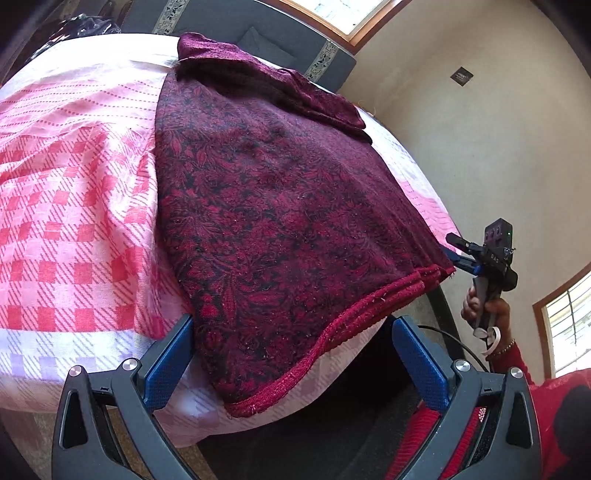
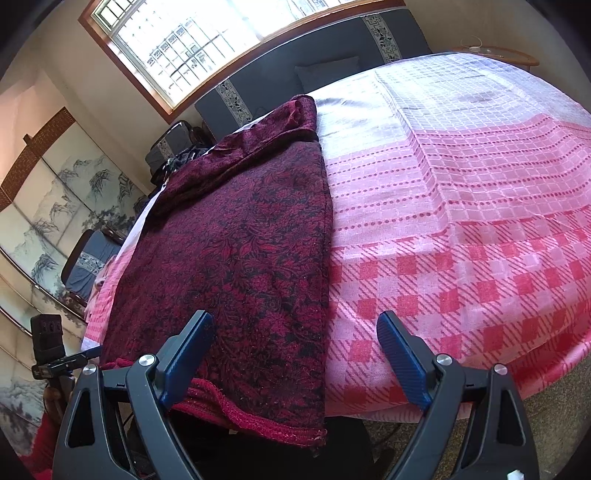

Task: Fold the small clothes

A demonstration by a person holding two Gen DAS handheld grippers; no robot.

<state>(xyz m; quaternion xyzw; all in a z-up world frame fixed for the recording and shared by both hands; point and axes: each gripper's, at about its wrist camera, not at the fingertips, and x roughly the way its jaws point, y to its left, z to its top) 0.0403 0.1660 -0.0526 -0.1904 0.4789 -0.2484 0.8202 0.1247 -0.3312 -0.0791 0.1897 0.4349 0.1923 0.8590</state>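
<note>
Bed (image 2: 461, 206), pink checked cover; maroon floral garment (image 2: 240, 258) lying flat.

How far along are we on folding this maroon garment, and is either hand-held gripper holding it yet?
Done: the maroon garment lies as a long strip on the pink checked bedsheet, sides and sleeve seemingly folded in, layered hem stacked at the near bed edge. In hand: nothing; the left hand-held gripper and right hand-held gripper are open at the hem corners. Left: probably gripping the hem and folding it toward the collar.

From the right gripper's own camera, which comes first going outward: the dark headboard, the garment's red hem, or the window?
1. Red hem of the maroon garment, just under the right gripper.
2. Dark headboard, beyond the bed's far end.
3. Window, behind the headboard.
</note>
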